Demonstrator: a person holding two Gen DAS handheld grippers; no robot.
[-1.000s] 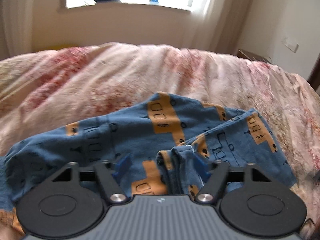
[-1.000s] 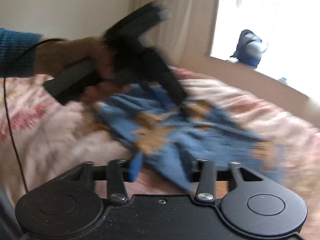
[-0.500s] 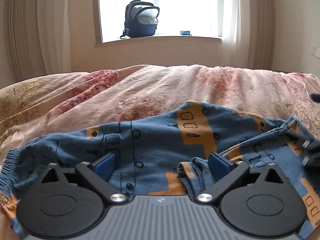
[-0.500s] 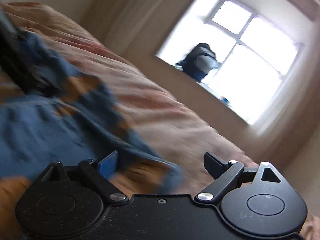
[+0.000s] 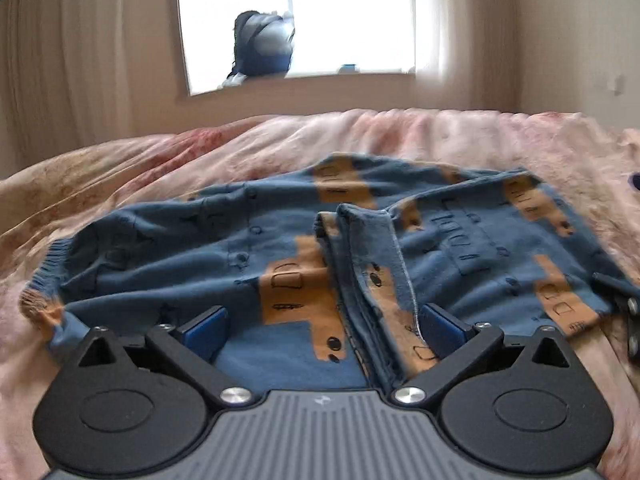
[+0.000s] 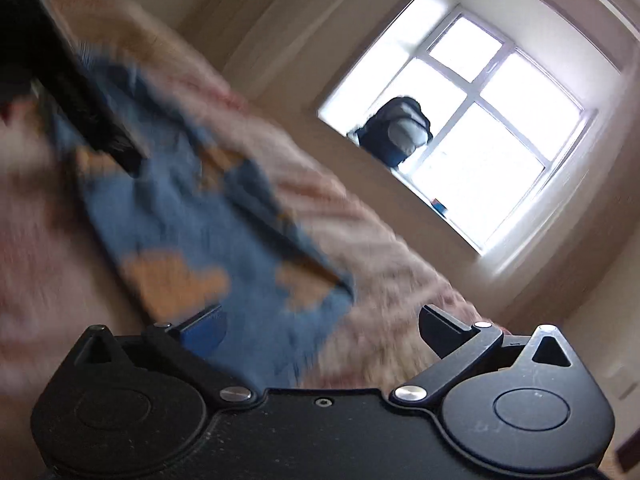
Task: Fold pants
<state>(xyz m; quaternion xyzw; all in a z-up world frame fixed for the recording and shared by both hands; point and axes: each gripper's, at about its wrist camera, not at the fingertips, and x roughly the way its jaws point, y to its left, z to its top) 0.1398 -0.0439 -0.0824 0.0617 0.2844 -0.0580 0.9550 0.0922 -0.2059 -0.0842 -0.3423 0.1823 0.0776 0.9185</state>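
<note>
The left gripper (image 5: 320, 328) stands wide apart just above the blue pants (image 5: 248, 256) with orange patches, its two blue-padded fingers (image 5: 204, 326) straddling the cloth and gripping nothing. The pants lie spread on the pink floral bedspread (image 5: 140, 160) directly ahead of this gripper, reaching out to both sides of it. A folded seam ridge (image 5: 360, 248) runs from just inside the right-hand finger away toward the far edge of the garment, and the ribbed waistband (image 5: 44, 276) sits off to the far left of the gripper. At the far right of the same view a dark piece of the other tool touches the pants' edge. The right gripper (image 6: 320, 326) is also spread wide and holds nothing; its view is tilted and blurred. In that view the pants (image 6: 188, 216) lie ahead and to the left, with one corner reaching in near its left finger (image 6: 204, 328), while bedspread (image 6: 360, 248) shows between the fingers toward the right one. Far beyond both grippers a dark backpack (image 5: 260, 50) sits on the sill of a bright window (image 5: 352, 12).
</note>
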